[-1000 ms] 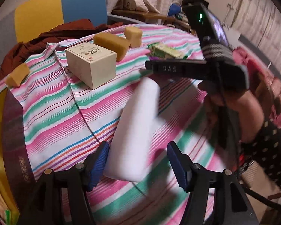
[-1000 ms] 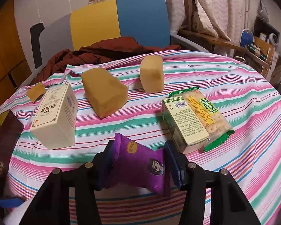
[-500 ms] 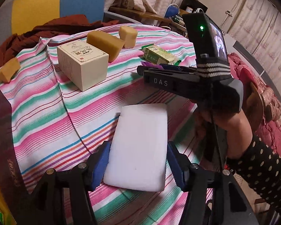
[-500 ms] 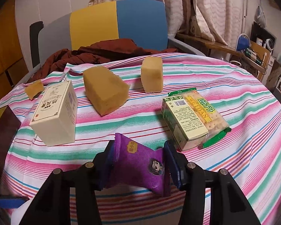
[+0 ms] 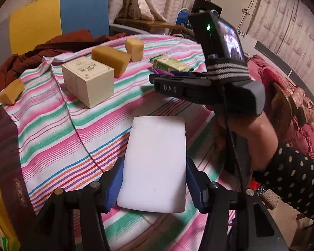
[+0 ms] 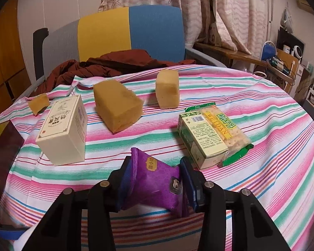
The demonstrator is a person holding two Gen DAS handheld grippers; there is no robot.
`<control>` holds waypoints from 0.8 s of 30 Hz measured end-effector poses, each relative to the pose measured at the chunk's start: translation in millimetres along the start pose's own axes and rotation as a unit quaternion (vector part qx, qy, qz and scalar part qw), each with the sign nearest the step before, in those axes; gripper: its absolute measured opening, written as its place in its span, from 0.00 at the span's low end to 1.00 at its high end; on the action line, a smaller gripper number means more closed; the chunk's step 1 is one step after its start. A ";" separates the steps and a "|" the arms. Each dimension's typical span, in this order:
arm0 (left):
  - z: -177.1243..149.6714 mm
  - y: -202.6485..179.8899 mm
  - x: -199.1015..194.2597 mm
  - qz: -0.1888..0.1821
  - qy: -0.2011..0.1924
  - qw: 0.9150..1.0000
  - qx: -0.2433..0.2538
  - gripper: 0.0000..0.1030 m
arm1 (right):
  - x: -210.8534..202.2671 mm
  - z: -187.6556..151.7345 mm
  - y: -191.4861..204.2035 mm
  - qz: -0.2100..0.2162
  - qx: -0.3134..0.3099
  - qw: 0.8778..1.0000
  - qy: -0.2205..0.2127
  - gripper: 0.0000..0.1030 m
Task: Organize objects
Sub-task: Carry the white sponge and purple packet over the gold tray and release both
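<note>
The left gripper (image 5: 153, 185) clamps a white foam block (image 5: 156, 163) between its blue pads, one pad pressed against each long side near the block's near end. The block lies flat, low over the striped tablecloth (image 5: 52, 129); whether it rests on the cloth cannot be told.

The right gripper (image 6: 157, 185) is clenched on a purple snack packet (image 6: 157, 183) — the wrapper crumples between the pads and is held above the near part of the cloth. In the left wrist view this gripper (image 5: 157, 76) reaches in from the right, with the person's right hand (image 5: 247, 131) wrapped around its handle.

Further back on the cloth, a cream carton (image 6: 63, 129) with printed characters lies on its side at the left. A large yellow sponge block (image 6: 117, 108) sits just beyond it, a smaller sponge block (image 6: 167, 89) stands upright further right, and a small sponge scrap (image 6: 38, 103) rests near the far left edge. A green-and-yellow cracker pack (image 6: 226, 127) and a green box (image 6: 201, 139) lie touching side by side — just right of the purple packet. Behind the table, a dark red jacket (image 6: 115, 64) is draped over a yellow-and-blue chair (image 6: 131, 31).
</note>
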State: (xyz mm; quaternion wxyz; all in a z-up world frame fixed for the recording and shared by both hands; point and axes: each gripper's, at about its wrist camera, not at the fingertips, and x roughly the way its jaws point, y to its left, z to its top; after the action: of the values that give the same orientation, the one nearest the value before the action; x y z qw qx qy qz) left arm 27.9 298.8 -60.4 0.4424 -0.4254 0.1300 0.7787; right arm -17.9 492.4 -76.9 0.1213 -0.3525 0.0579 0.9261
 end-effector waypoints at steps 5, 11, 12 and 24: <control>-4.1 2.6 -15.3 0.005 -0.021 1.000 -0.005 0.55 | -7.5 -1.4 4.5 0.002 -0.004 1.000 -0.014 0.43; -12.0 17.7 -37.9 0.008 -0.050 0.998 -0.039 0.55 | -17.4 -7.9 11.3 0.009 -0.001 1.000 -0.022 0.43; -12.7 19.7 -41.8 0.008 -0.056 0.997 -0.042 0.55 | -18.7 -9.0 12.5 0.009 -0.001 1.000 -0.023 0.43; -33.0 55.4 -88.4 0.023 -0.099 0.991 -0.090 0.55 | -43.8 -36.4 47.2 0.050 0.009 0.999 -0.006 0.43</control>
State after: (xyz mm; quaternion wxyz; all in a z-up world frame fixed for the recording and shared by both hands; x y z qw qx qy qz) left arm 23.5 196.8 -21.3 0.3947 -0.3812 0.0250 0.8356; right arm 24.5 431.9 -73.8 0.0784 -0.3423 0.0830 0.9326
